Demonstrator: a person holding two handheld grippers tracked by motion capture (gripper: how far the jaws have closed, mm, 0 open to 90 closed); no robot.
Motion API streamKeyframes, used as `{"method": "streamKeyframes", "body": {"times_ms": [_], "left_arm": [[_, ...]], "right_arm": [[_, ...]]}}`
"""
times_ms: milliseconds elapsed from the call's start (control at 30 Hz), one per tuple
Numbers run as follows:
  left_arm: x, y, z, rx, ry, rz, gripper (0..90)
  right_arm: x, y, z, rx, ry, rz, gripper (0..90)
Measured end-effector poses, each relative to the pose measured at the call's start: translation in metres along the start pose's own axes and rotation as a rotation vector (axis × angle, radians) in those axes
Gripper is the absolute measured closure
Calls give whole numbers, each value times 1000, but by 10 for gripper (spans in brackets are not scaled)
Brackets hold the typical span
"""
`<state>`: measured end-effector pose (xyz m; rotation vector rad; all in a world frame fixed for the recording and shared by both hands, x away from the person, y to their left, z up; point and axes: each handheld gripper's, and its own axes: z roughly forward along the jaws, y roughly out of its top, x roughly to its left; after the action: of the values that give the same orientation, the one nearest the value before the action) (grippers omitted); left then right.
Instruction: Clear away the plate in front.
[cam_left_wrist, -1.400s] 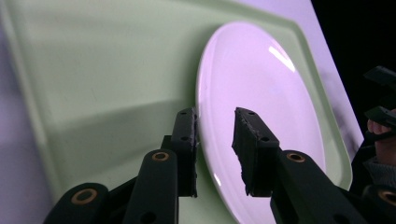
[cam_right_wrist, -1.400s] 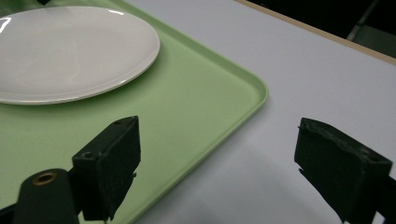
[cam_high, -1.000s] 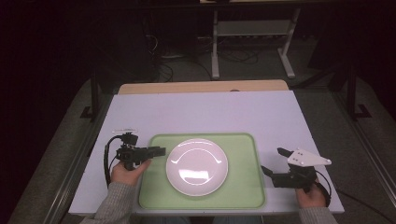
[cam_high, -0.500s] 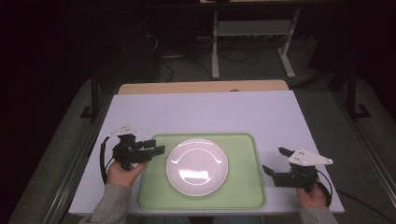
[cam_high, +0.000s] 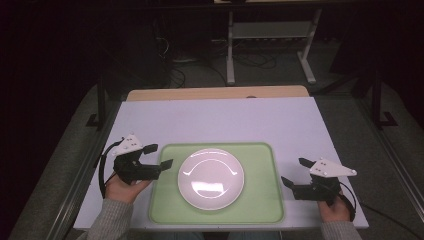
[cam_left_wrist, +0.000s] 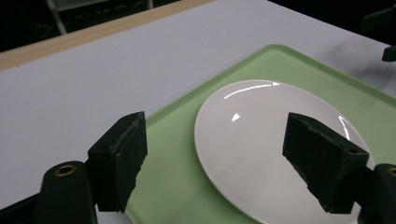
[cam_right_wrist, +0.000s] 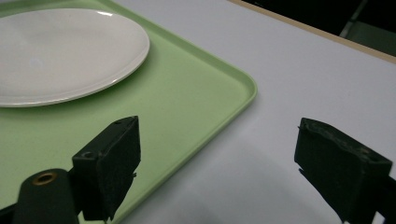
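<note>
Lab: dark room, white work table (cam_high: 220, 120), metal stand (cam_high: 270, 35), floor cables (cam_high: 175, 75)

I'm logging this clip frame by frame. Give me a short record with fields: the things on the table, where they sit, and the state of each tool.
plate: white plate, bare, lying flat in the middle of the tray
tray: green tray, flat on the white table
left tool: left tool, at the tray's left edge, jaws just opened wide, nothing between them
right tool: right tool, just right of the tray, jaws open, holding nothing

Overhead plus two close views, plate (cam_high: 211, 178) shared
</note>
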<state>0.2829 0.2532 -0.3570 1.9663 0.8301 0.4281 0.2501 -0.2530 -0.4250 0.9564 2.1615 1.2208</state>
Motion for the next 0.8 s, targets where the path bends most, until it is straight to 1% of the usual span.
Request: {"method": "streamKeyframes", "body": {"times_ms": [67,200,300,433,500,567,667,800], "left_arm": [[-1,-1,-2,-9,5,16,203],[-3,-5,-5,-8,1,33,205],[-5,-10,-7,-3,20,54,204],[-6,-18,-9,-15,29,61,196],[-6,-22,-10,-20,25,63,195],[-6,-26,-10,-19,39,66,196],[-5,-30,-10,-21,38,59,196],[-4,-35,-10,-29,49,53,196]], "right_arm": [[-1,0,0,-1,0,2,137],[-1,-1,0,3,4,7,137],[-2,-1,-1,1,4,10,137],[-4,-2,-2,1,2,18,137],[-5,-3,-2,6,0,23,137],[-6,-4,-2,10,-2,25,137],[-7,-5,-2,18,-5,27,137],[-9,-7,-2,29,-9,35,137]]}}
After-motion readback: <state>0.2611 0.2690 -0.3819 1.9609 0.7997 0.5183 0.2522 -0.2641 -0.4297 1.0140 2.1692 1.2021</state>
